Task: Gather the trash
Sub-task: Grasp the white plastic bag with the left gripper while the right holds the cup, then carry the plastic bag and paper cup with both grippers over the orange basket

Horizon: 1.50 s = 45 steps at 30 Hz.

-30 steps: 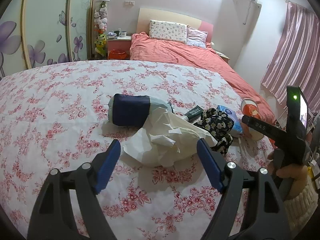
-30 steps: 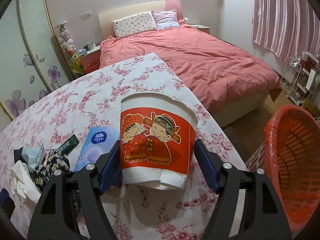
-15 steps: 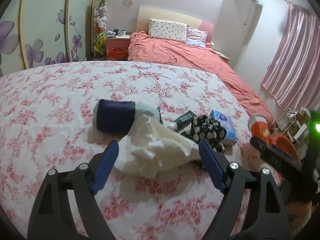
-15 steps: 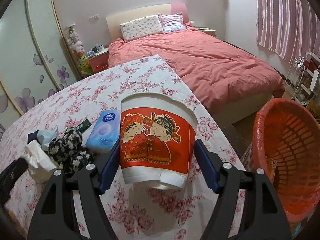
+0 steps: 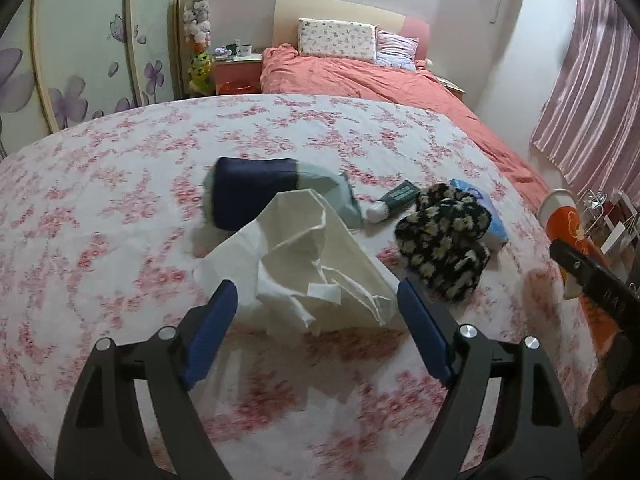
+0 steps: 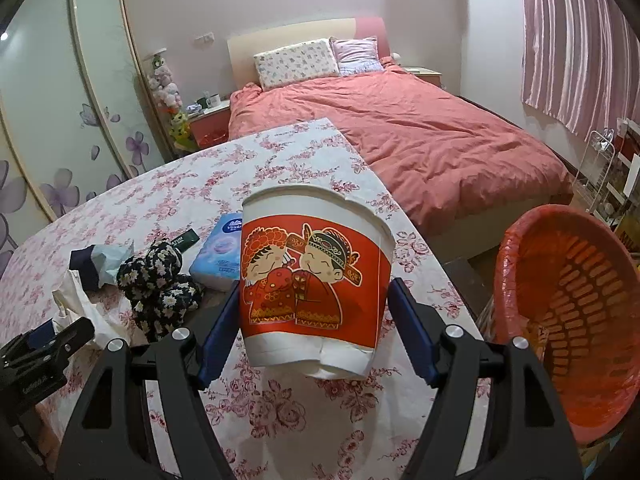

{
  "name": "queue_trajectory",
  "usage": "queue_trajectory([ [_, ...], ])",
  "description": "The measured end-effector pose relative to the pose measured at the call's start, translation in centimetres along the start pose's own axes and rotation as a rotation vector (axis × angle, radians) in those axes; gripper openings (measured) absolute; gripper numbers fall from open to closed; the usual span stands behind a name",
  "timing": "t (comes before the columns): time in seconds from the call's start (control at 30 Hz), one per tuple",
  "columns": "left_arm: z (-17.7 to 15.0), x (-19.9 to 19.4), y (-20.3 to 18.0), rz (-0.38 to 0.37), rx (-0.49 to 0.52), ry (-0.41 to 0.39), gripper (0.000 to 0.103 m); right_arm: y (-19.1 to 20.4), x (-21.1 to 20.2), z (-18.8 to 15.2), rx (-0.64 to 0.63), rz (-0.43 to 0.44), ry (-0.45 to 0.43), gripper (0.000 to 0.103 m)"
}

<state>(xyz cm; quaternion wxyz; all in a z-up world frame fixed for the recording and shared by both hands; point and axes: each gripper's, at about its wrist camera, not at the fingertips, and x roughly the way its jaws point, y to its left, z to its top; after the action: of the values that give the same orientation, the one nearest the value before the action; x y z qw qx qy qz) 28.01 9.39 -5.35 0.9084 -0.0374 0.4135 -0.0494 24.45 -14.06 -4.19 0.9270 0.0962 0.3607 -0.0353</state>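
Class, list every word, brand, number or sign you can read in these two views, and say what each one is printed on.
"Vinda": on the blue tissue pack, right wrist view; the smaller print under it is too blurred to read.
"...ATUM": the visible end of a word on the dark green tube; the rest is hidden.
The red paper cup bears a cartoon couple and no words.
The lettering on the gripper bodies is too blurred to read.

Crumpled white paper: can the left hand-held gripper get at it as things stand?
Probably yes. The left hand-held gripper is open, and the crumpled white paper lies right ahead between its fingers with nothing across the path. The dark floral cloth sits off to the right, outside the grasp.
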Motion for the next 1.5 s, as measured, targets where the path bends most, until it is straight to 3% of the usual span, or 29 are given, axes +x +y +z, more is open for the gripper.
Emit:
queue_trajectory([
  [0.33,0.6,1.8,0.8,-0.042,-0.113,0.036,0.077,-0.3,-0.3,-0.6,0.008,0.012,0.012,0.071],
  [0.43,0.6,1.8,0.3,-0.052,-0.113,0.026,0.071,-0.4,-0.4,-0.7,0.007,0.016,0.014,0.071],
  [0.57,0.4,1.9,-0.4,-0.082,-0.09,0.019,0.047,-0.4,-0.4,-0.8,0.008,0.019,0.015,0.071],
  [0.67,0.2,1.5,-0.7,-0.102,-0.076,0.011,0.035,-0.6,-0.6,-1.0,0.009,0.022,0.014,0.071],
  [0.8,0.0,0.4,-0.7,-0.12,-0.066,-0.014,0.03,-0.6,-0.9,-1.1,0.008,0.023,0.007,0.071],
  [1.2,-0.1,-2.8,-1.2,-0.147,-0.05,-0.065,0.027,-1.6,-3.3,-1.2,0.013,0.04,-0.035,0.071],
  [1.5,0.4,-6.0,-4.1,-0.202,0.003,-0.114,0.027,-2.8,-5.6,-1.4,0.023,0.033,-0.087,0.071],
])
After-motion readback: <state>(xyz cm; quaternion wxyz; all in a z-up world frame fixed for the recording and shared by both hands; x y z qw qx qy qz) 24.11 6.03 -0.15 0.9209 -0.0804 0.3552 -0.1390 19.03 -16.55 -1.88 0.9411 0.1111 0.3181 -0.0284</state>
